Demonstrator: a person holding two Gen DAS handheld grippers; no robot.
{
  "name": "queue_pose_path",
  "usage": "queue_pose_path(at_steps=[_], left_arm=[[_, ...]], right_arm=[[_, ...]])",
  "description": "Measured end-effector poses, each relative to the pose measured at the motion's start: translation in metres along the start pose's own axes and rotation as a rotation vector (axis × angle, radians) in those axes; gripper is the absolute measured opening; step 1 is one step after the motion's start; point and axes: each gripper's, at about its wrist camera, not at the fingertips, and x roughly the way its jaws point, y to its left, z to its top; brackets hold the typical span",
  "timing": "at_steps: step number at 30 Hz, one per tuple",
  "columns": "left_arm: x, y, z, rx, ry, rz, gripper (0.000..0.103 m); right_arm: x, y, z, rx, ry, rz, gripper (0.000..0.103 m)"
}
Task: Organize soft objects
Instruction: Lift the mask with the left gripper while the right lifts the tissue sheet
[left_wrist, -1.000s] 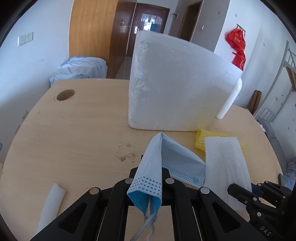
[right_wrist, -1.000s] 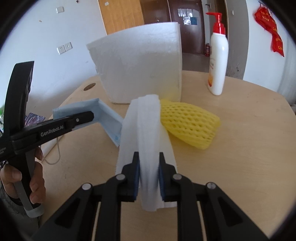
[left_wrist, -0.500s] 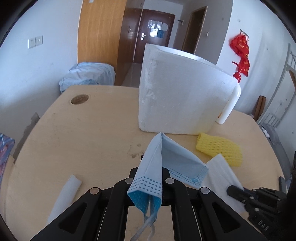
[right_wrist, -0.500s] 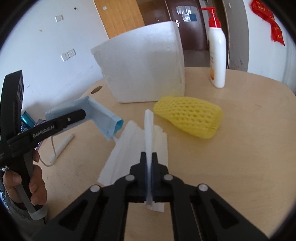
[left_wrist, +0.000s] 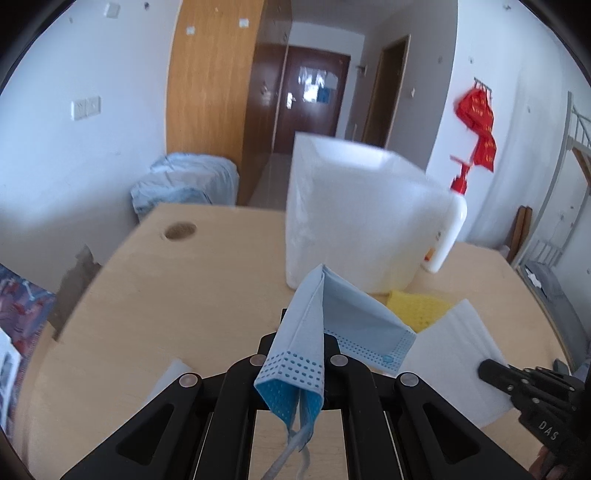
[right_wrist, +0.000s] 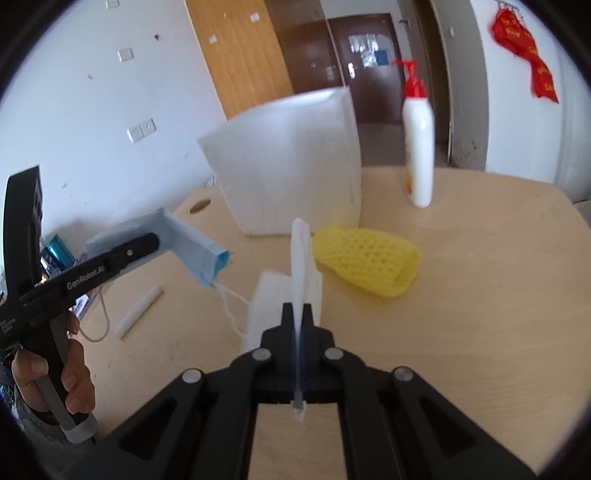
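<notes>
My left gripper (left_wrist: 300, 339) is shut on a folded light-blue face mask (left_wrist: 332, 321), held above the table with its ear loops dangling. In the right wrist view the mask (right_wrist: 188, 240) sticks out of the left gripper (right_wrist: 147, 243) at the left. My right gripper (right_wrist: 298, 314) is shut on a white tissue sheet (right_wrist: 301, 258), which stands up thin between the pads and hangs off the table. That sheet (left_wrist: 454, 347) also shows in the left wrist view, at the right. A yellow foam net (right_wrist: 369, 258) lies on the table beyond it.
A tall white foam box (right_wrist: 291, 173) stands at the back of the wooden table (right_wrist: 480, 295), with a white pump bottle (right_wrist: 417, 147) to its right. A small white foam strip (right_wrist: 138, 312) lies at the left, and a round cable hole (left_wrist: 180, 232) sits far left.
The right jaws have closed on the white sheet and lifted it off the table. Both grippers have risen and drawn back, the left still carrying the mask.
</notes>
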Motion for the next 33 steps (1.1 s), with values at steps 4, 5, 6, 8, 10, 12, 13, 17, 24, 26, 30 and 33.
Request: queue_pose_path(at_steps=[4, 5, 6, 8, 10, 12, 13, 17, 24, 26, 30, 33], left_arm=[[-0.024, 0.003, 0.005, -0.002, -0.058, 0.034, 0.004], [-0.029, 0.003, 0.005, -0.004, -0.065, 0.035, 0.004], [-0.034, 0.003, 0.005, -0.005, -0.073, 0.042, 0.004], [-0.044, 0.001, 0.001, 0.002, -0.086, 0.06, 0.004], [-0.053, 0.0, -0.003, 0.005, -0.093, 0.066, 0.004], [-0.063, -0.003, -0.01, 0.012, -0.099, 0.072, 0.004], [-0.067, -0.005, -0.013, 0.016, -0.101, 0.073, 0.004], [-0.086, -0.009, -0.026, 0.028, -0.113, 0.078, 0.005], [-0.124, -0.016, -0.049, 0.056, -0.147, 0.103, 0.005], [-0.133, -0.018, -0.055, 0.065, -0.156, 0.106, 0.005], [-0.149, -0.021, -0.066, 0.077, -0.178, 0.114, 0.005], [-0.157, -0.024, -0.073, 0.083, -0.187, 0.122, 0.005]], right_arm=[[-0.024, -0.001, 0.003, 0.007, -0.058, -0.008, 0.003], [-0.029, 0.0, 0.003, 0.004, -0.07, -0.011, 0.003], [-0.033, 0.0, 0.004, 0.004, -0.078, -0.011, 0.003], [-0.039, 0.002, 0.001, -0.001, -0.086, -0.008, 0.003], [-0.04, 0.004, -0.003, -0.006, -0.088, -0.009, 0.003], [-0.046, 0.006, -0.007, -0.005, -0.09, -0.009, 0.003], [-0.048, 0.008, -0.009, -0.009, -0.092, -0.011, 0.003], [-0.059, 0.014, -0.017, -0.022, -0.116, -0.025, 0.004], [-0.083, 0.027, -0.031, -0.051, -0.153, -0.042, 0.004], [-0.087, 0.03, -0.035, -0.055, -0.161, -0.045, 0.004], [-0.099, 0.037, -0.043, -0.064, -0.182, -0.052, 0.004], [-0.105, 0.041, -0.047, -0.069, -0.196, -0.059, 0.004]])
